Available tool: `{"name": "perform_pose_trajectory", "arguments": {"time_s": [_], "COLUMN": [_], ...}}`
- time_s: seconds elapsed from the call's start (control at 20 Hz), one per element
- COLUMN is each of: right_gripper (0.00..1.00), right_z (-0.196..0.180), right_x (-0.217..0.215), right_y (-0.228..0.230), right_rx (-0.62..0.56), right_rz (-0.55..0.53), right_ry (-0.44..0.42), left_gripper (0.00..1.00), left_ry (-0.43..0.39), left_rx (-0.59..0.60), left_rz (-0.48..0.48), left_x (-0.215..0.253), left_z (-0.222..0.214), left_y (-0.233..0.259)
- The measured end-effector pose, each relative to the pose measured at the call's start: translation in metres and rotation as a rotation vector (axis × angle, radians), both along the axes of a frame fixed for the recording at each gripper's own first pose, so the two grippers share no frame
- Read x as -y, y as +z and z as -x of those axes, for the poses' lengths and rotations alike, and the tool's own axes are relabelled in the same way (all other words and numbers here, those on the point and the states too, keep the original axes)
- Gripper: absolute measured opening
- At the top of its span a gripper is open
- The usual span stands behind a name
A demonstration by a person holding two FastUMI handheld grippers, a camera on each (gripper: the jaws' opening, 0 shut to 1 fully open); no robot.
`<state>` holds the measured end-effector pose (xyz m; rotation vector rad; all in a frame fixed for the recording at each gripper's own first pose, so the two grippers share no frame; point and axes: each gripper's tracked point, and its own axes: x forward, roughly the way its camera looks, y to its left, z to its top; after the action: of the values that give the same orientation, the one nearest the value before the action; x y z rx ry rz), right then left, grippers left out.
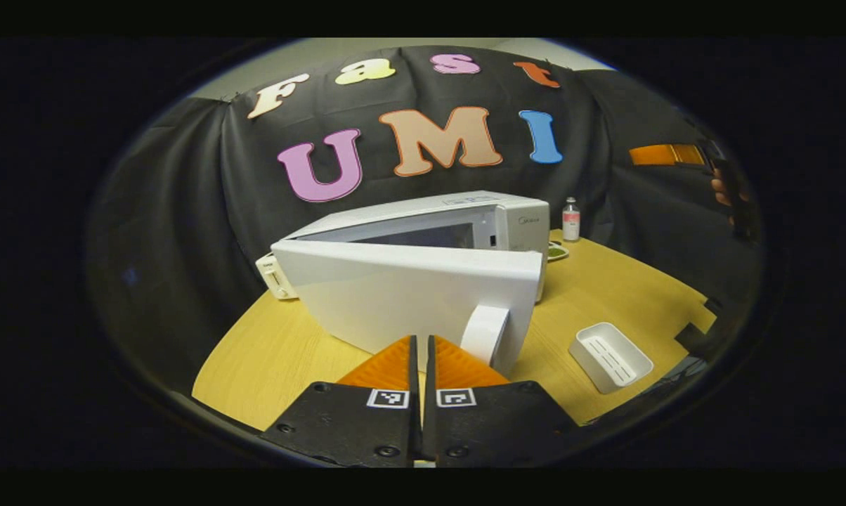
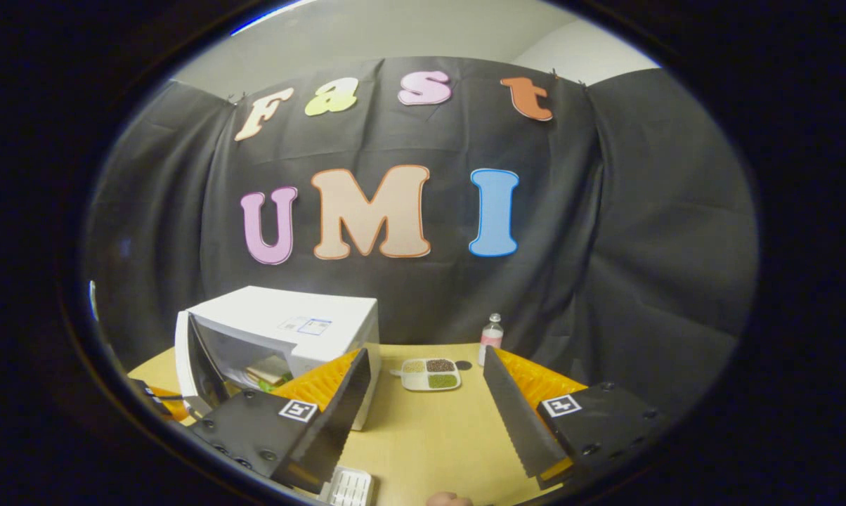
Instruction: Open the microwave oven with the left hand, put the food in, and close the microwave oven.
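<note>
Item 1, your left gripper (image 1: 421, 351): fingers drawn together with only a thin slit between them and nothing held; tips sit just in front of the lower edge of the microwave door, near its handle (image 1: 485, 334), contact not clear.

Item 2, your right gripper (image 2: 423, 393): fingers spread wide and empty, raised over the table (image 2: 430, 436), pointing toward the far wall.

Item 3, microwave oven (image 1: 465, 218): white, standing on the left part of the wooden table. In the left gripper view its door (image 1: 402, 299) is swung partway out toward you, the outer face turned to the camera and the cavity opening visible behind it. In the right gripper view the door (image 2: 191, 365) stands ajar at the left of the cabinet.

Item 4, food (image 2: 268, 371): in the right gripper view, something flat and pale with a bit of green lies inside the cavity; what it is exactly cannot be told.

Item 5, divided dish (image 2: 431, 374): three compartments with light, dark and green contents, on the table to the right of the oven.

Item 6, small bottle (image 2: 491, 337): upright at the table's far edge, just beyond the dish.

Item 7, white tray (image 1: 610, 356): ribbed inside, on the table well right of the door
</note>
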<state>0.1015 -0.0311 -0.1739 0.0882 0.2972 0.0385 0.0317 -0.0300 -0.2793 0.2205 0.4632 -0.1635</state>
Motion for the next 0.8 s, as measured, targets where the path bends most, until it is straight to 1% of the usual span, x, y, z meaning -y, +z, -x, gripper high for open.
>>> {"name": "perform_pose_trajectory", "arguments": {"time_s": [0.25,0.3,0.35,0.45,0.5,0.6,0.65,0.7,0.75,0.8], "right_gripper": [0.99,0.96,0.99,0.99,0.92,0.92,0.99,0.99,0.92,0.92], "right_z": [-0.026,-0.032,-0.038,-0.050,-0.055,-0.065,-0.068,-0.072,-0.074,-0.077], "right_x": [0.000,-0.001,-0.001,-0.001,-0.004,-0.007,-0.008,-0.009,-0.008,-0.010], "right_y": [-0.009,-0.010,-0.012,-0.015,-0.015,-0.018,-0.017,-0.016,-0.016,-0.016], "right_rx": [0.004,0.006,0.004,0.001,0.000,0.001,0.007,0.013,0.017,0.021], "right_rz": [-0.043,-0.047,-0.049,-0.069,-0.086,-0.107,-0.110,-0.105,-0.099,-0.096], "right_ry": [0.032,0.042,0.050,0.063,0.067,0.067,0.070,0.073,0.075,0.080], "left_gripper": [0.00,0.00,0.00,0.00,0.00,0.00,0.00,0.00,0.00,0.00], "left_ry": [0.010,0.012,0.014,0.010,0.007,0.003,0.004,0.007,0.010,0.012], "left_rx": [-0.010,-0.009,-0.007,-0.010,-0.013,-0.008,-0.007,-0.007,-0.011,-0.012], "left_rz": [-0.011,-0.011,-0.011,-0.015,-0.018,-0.024,-0.025,-0.022,-0.018,-0.014], "left_x": [0.022,0.027,0.031,0.040,0.044,0.050,0.047,0.049,0.050,0.052], "left_z": [-0.019,-0.024,-0.030,-0.037,-0.040,-0.047,-0.045,-0.049,-0.053,-0.056], "left_y": [-0.006,-0.007,-0.007,-0.009,-0.010,-0.010,-0.009,-0.010,-0.012,-0.013]}}
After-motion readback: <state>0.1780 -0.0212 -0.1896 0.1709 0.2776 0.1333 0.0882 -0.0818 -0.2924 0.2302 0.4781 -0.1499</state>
